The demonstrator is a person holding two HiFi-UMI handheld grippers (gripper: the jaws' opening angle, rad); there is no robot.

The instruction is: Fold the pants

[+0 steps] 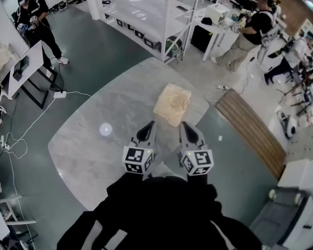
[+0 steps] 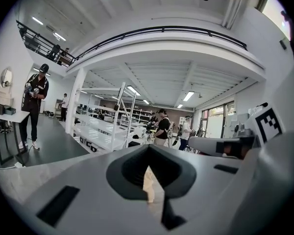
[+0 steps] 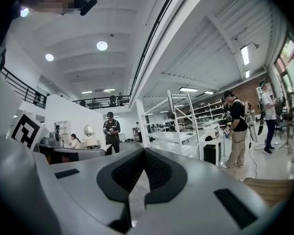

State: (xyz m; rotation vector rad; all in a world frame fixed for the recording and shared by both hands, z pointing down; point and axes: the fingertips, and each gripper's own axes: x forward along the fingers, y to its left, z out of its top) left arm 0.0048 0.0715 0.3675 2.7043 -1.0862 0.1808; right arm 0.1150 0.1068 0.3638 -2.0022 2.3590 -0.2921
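Pants (image 1: 172, 104): beige, lying as a compact folded bundle on the gray tabletop (image 1: 94, 139), toward its far edge.
Left gripper (image 1: 149, 126): jaws together with nothing between them. It is on the near side of the pants, pointing at them and clear of the cloth.
Right gripper (image 1: 185, 126): jaws together and empty. It is on the same near side of the pants, just beside the left gripper.
Bearing: the pants lie straight ahead of both grippers, about midway between their lines, so neither hand is clearly nearer.
Long axis: the bundle is nearly square, slightly longer running away from the grippers.
Task state (judgement): the fold looks finished.
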